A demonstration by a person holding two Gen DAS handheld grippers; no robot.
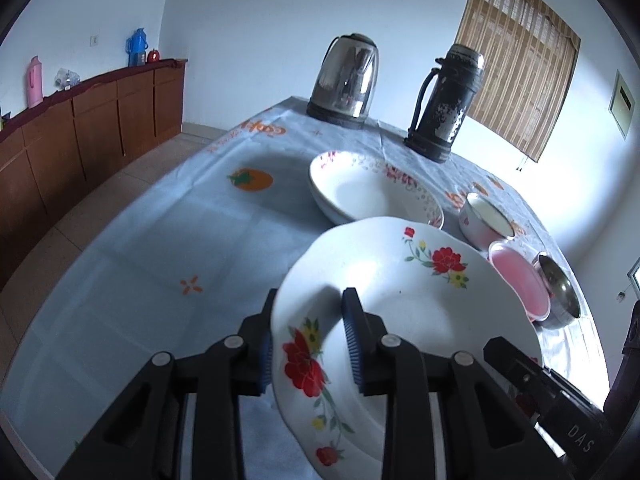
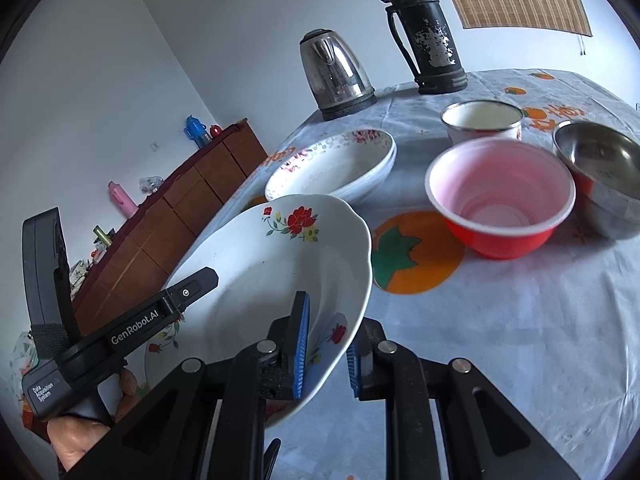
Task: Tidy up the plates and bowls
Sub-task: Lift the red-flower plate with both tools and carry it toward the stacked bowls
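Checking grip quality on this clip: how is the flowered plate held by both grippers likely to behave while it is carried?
The flowered plate looks like glazed ceramic, so probably stiff, fairly heavy and breakable if dropped. Its glossy surface may be slippery against the pads. The left gripper and right gripper each pinch only the rim on opposite sides, so it could tilt if either grip loosens.

The right gripper (image 2: 328, 340) clamped the near rim of a white plate with red flowers (image 2: 280, 264), one blue pad inside the rim and one beneath it. The left gripper (image 2: 200, 280) reached the plate's far-left rim, a hand (image 2: 80, 436) wrapped around its handle. Beyond lay a floral-rimmed plate (image 2: 332, 164), then a steel kettle (image 2: 336, 76) and a dark flask (image 2: 428, 32). To the right stood a red bowl (image 2: 500, 196), an enamel cup (image 2: 482, 120) and a steel bowl (image 2: 604, 176) on the blue tablecloth (image 2: 520, 340)
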